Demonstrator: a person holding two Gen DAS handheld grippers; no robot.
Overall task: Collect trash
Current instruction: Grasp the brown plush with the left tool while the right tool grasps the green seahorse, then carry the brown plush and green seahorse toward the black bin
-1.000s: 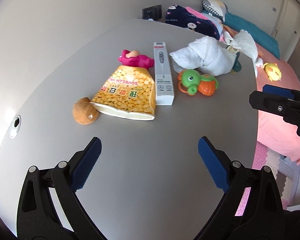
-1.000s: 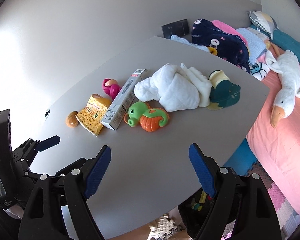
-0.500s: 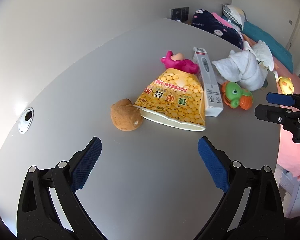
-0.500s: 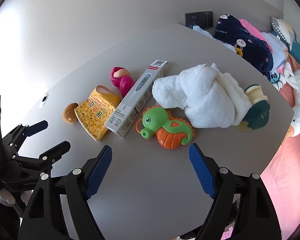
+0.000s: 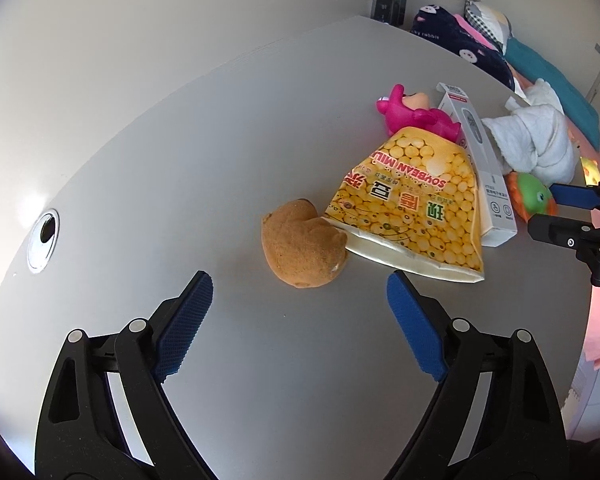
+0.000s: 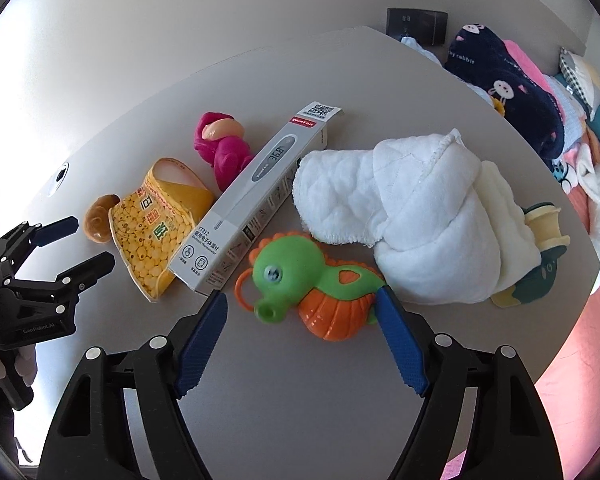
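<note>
Spanning both views, the grey tabletop (image 5: 220,140) carries every item; a round cable hole (image 5: 43,235) sits near its left edge, and a bed (image 6: 580,360) with pink sheets lies beyond its right edge.

Left tool (image 5: 300,308): jaws apart and closing, nothing between the blue pads; they hang above bare tabletop just short of the brown bun-shaped toy (image 5: 302,246). Right tool (image 6: 300,316): jaws apart and closing, no pad contact seen. The orange tail of the seahorse toy (image 6: 304,284) lies just beyond the gap between the tips, and the right tip overlaps its rear end in the right wrist view; whether it touches cannot be told.

Items, largest first:
- White folded cloth (image 6: 400,216), right of centre, resting partly over a dark green and cream toy (image 6: 540,264).
- White thermometer box (image 6: 256,196), long, lying diagonally, showing a printed thermometer and a QR code at its far end.
- Yellow soybean milk bag (image 5: 416,200), candidate trash: flat on the tabletop, open mouth toward the left tool, right side against the thermometer box, lower left corner touching the bun-shaped toy.
- Seahorse toy, green head with orange body, just beside the near end of the box and the cloth.
- Pink toy (image 5: 412,114) behind the bag's narrow end.
</note>
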